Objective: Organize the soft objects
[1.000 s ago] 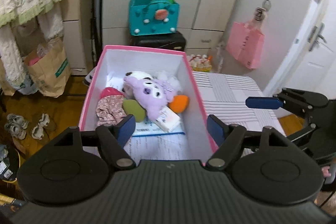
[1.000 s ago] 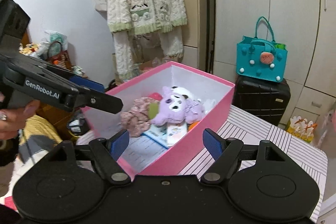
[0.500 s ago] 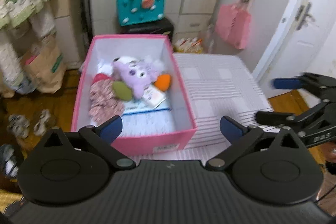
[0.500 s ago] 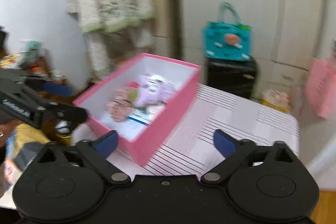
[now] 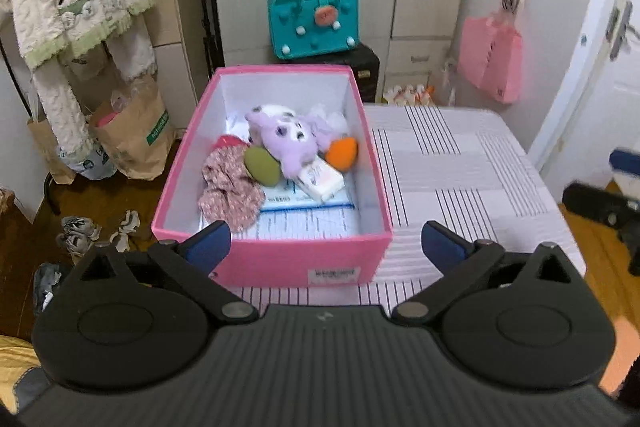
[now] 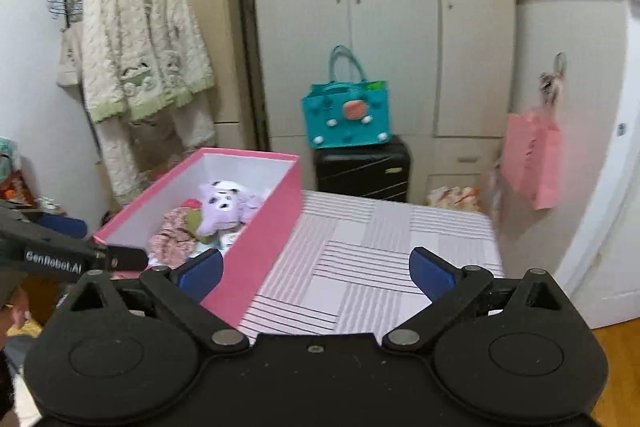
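Note:
A pink box (image 5: 272, 259) stands on the left part of a striped table (image 5: 452, 163). It holds a purple plush toy (image 5: 286, 141), a floral cloth (image 5: 230, 187), an olive soft piece (image 5: 262, 167), an orange soft piece (image 5: 342, 153) and a white packet (image 5: 322, 181) on papers. My left gripper (image 5: 326, 247) is open and empty, back from the box's near wall. My right gripper (image 6: 316, 269) is open and empty over the table, right of the box (image 6: 260, 239). The plush (image 6: 224, 205) shows there too.
A teal bag (image 5: 314, 21) sits on a black suitcase (image 6: 362, 167) behind the table. A pink bag (image 5: 490, 65) hangs at the right by a door. A knitted cardigan (image 6: 140, 47) hangs at left. Paper bags (image 5: 134, 135) and shoes lie on the floor.
Both grippers have pulled back and away from the box, empty and open. The right one has swung right over the bare striped table. The box contents have not moved.

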A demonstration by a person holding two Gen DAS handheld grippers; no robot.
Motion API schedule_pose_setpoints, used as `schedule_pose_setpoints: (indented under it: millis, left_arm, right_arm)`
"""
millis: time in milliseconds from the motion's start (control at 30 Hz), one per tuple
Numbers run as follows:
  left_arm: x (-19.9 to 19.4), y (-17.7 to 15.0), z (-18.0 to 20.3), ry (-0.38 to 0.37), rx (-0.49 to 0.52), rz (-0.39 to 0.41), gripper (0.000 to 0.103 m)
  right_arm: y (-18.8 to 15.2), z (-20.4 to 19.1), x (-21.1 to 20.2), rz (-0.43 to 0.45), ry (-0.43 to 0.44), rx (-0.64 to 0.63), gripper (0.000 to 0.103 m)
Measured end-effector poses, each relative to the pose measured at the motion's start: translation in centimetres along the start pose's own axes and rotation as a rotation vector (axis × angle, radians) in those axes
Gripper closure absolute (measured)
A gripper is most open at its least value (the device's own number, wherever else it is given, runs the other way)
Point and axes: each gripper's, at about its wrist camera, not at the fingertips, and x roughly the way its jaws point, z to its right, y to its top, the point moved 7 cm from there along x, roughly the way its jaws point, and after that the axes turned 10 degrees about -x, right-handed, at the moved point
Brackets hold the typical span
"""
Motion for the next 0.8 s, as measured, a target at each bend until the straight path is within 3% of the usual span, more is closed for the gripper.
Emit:
schedule_pose_setpoints:
  millis: [167,333,667,800]
  left_arm:
    - [-0.7,-1.5,0.8,-0.019,0.013,-0.005,0.000]
    - [-0.8,-2.8,0.7,-0.007,-0.010,-0.001,0.000]
    - [-0.6,-4.0,1.6,0.026,0.032,0.001,0.000]
    - [-0.7,-3.9,2.1,0.078,0.042,0.035,0.000]
  right_arm:
    - [-1.5,-0.7,-2.2,0.039,-0.122,-0.100,0.002]
    - [-2.9,-0.3,-4.2,0.032,-0.169,-0.102,0.002]
    - [-5.0,1.4,-3.5,-0.037,-0.120,0.054,0.002]
    - [-5.6,1.6,-2.9,-0.059,-0.120,0.079,0.002]
